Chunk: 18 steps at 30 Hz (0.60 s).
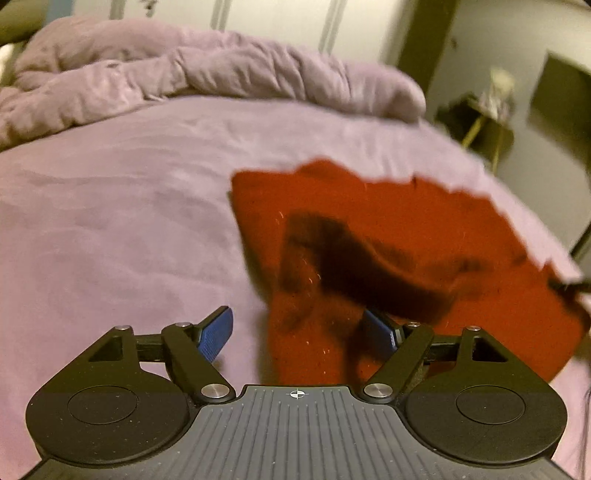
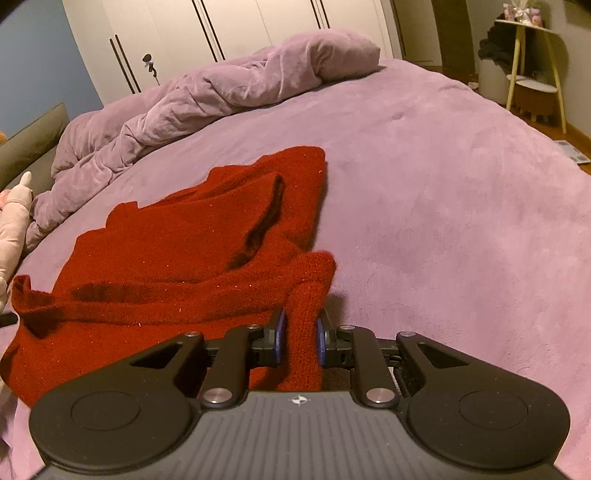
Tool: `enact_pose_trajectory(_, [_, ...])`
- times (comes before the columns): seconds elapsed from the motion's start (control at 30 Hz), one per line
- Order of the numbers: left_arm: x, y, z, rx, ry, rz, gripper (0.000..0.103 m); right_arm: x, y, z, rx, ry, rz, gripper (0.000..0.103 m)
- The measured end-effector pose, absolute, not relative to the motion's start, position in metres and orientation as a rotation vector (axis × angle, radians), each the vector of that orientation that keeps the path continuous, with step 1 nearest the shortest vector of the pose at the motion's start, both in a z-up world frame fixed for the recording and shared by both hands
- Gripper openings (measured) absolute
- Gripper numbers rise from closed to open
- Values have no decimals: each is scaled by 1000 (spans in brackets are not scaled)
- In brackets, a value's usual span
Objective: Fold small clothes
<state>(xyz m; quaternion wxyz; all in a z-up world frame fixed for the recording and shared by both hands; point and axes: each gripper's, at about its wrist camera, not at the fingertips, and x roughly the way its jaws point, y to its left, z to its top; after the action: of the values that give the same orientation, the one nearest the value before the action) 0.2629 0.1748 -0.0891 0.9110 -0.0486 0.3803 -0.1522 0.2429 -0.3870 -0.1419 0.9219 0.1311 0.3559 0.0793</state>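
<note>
A red knitted garment (image 2: 177,251) lies crumpled on the purple bed cover (image 2: 443,206). My right gripper (image 2: 300,338) is shut on a narrow folded part of the garment, which rises between its blue pads (image 2: 280,334). In the left wrist view the same red garment (image 1: 388,236) lies ahead and to the right, blurred. My left gripper (image 1: 301,330) is open, its jaws wide apart. Part of the garment lies between its blue pads (image 1: 218,334), and the right pad sits over the cloth.
A bunched purple duvet (image 2: 207,96) lies along the far side of the bed. White wardrobe doors (image 2: 229,26) stand behind it. A small side table (image 2: 532,77) stands at the far right. A pale soft toy (image 2: 14,221) lies at the left edge.
</note>
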Motion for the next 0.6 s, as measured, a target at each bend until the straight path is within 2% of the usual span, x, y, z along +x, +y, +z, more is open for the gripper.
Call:
enact_pose_trajectory(0.1, [278, 166, -95, -134, 786, -340, 82, 242, -389, -143, 310, 726, 167, 21])
enact_pose_trajectory(0.17, [286, 164, -97, -195, 774, -339, 73, 243, -389, -143, 315, 726, 175, 26])
enact_pose_trajectory(0.23, [293, 160, -100, -237, 789, -325, 64, 246, -387, -143, 300, 731, 180, 28])
enact_pose_trajectory(0.3, [296, 155, -100, -203, 788, -289, 46, 249, -383, -142, 277, 728, 177, 28])
enact_pose_trajectory(0.37, [295, 154, -98, -190, 783, -262, 14, 251, -378, -140, 245, 721, 169, 23])
enact_pose_trajectory(0.43, [292, 158, -90, -222, 769, -259, 13, 250, -370, -135, 191, 707, 161, 11])
enact_pose_trajectory(0.6, [271, 160, -51, -210, 657, -309, 11, 232, -357, -108, 100, 623, 212, 8])
